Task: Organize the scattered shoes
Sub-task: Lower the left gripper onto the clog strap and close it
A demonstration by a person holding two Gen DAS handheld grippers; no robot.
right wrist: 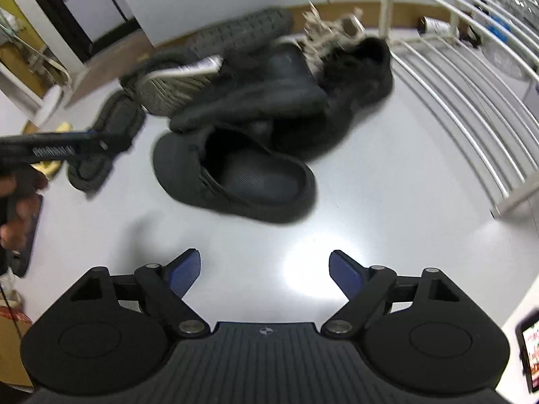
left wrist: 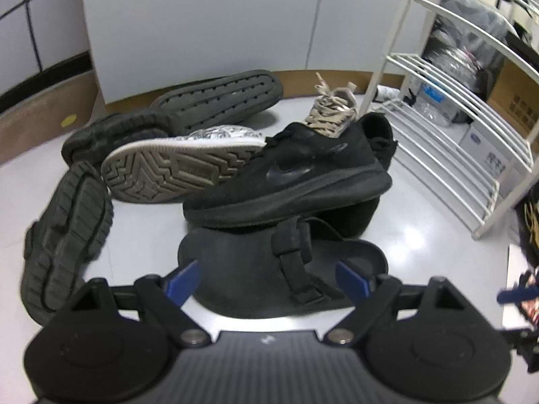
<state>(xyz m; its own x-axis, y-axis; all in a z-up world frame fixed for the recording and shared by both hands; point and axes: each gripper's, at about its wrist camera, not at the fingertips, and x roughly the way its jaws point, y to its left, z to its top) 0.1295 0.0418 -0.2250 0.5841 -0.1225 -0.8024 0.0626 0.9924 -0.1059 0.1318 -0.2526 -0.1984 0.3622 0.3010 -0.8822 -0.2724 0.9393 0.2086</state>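
From the left wrist camera I see my left gripper [left wrist: 266,277] with its jaws spread wide and nothing between them, its blue-padded fingertips [left wrist: 183,281] framing the near end of a black rubber clog with a strap across its top [left wrist: 269,262] that lies on the glossy pale grey floor [left wrist: 421,252]. Resting partly on the far side of that clog is a black fabric trainer with a dark swoosh on its side [left wrist: 296,171], tilted, its toe pointing left. To its left a white-edged shoe lying on its side shows a grey zigzag-tread sole [left wrist: 161,171], and at the far left a dark grey chunky-soled shoe [left wrist: 64,252] lies sole up, with another long dark grey sole [left wrist: 219,99] farther back near the white wall. Behind the trainer stands a beige lace-up shoe [left wrist: 331,109]. On the right a white slatted shoe rack [left wrist: 448,141] stands with its lower shelf bare. From the right wrist camera, which is blurred, my right gripper [right wrist: 264,271] hangs over bare floor, jaws released and empty, well short of the clog [right wrist: 235,175], whose open heel faces right. The pile of shoes sits beyond it, the rack [right wrist: 471,107] to the right, and the left gripper's body [right wrist: 54,148] reaches in from the left edge, a hand [right wrist: 17,202] below it.
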